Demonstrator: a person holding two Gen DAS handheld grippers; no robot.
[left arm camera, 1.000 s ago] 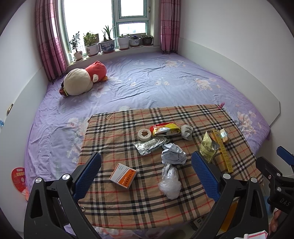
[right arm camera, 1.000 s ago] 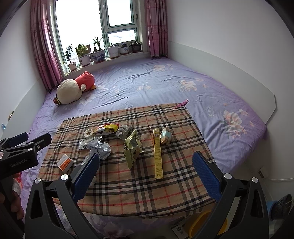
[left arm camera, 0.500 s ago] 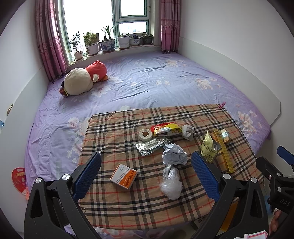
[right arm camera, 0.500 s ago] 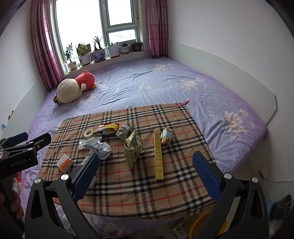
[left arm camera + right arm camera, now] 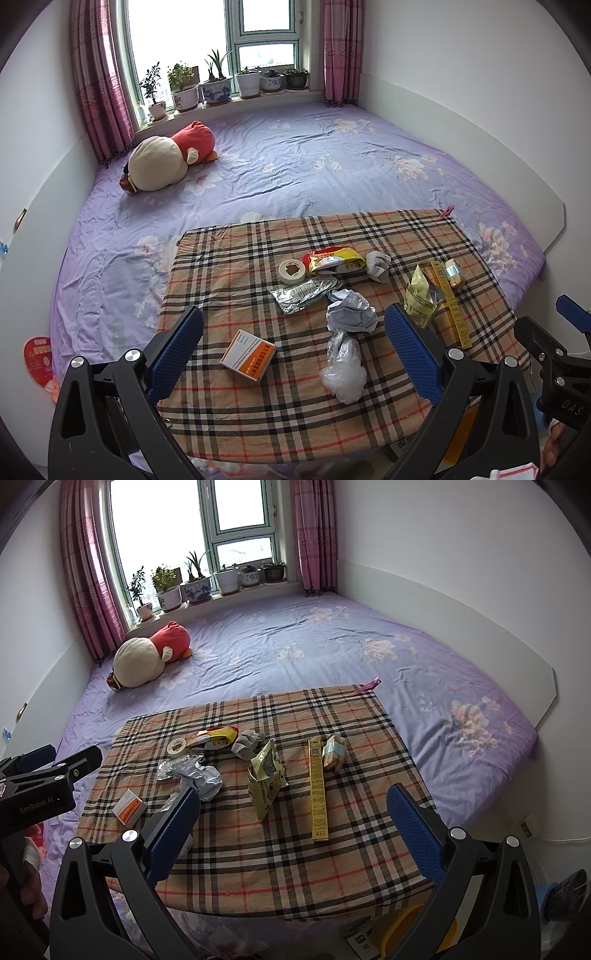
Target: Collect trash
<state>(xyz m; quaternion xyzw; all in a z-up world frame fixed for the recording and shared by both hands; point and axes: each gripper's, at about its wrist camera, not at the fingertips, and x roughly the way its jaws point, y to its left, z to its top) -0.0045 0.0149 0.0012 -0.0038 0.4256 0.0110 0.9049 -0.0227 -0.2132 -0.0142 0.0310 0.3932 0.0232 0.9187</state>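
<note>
At the near edge of the plaid cloth (image 5: 229, 266) on the bed, the left gripper (image 5: 293, 349) and right gripper (image 5: 293, 823) hover with jaws wide and empty. Nearest the left gripper lie an orange box (image 5: 248, 355) and a clear plastic wad (image 5: 341, 369); just beyond sits crumpled paper (image 5: 351, 312), touching a foil wrapper (image 5: 304, 293). Ahead of the right gripper a green pouch (image 5: 266, 777) stands tilted, with a long yellow box (image 5: 317, 790) beside it and a small packet (image 5: 334, 753) at its far end. Farther back are a tape roll (image 5: 291, 271), a red-yellow wrapper (image 5: 332, 260) and a grey wad (image 5: 377, 261). Beyond, on the purple sheet (image 5: 314, 166), lies a plush toy (image 5: 166, 162); potted plants (image 5: 218, 83) line the windowsill.
</note>
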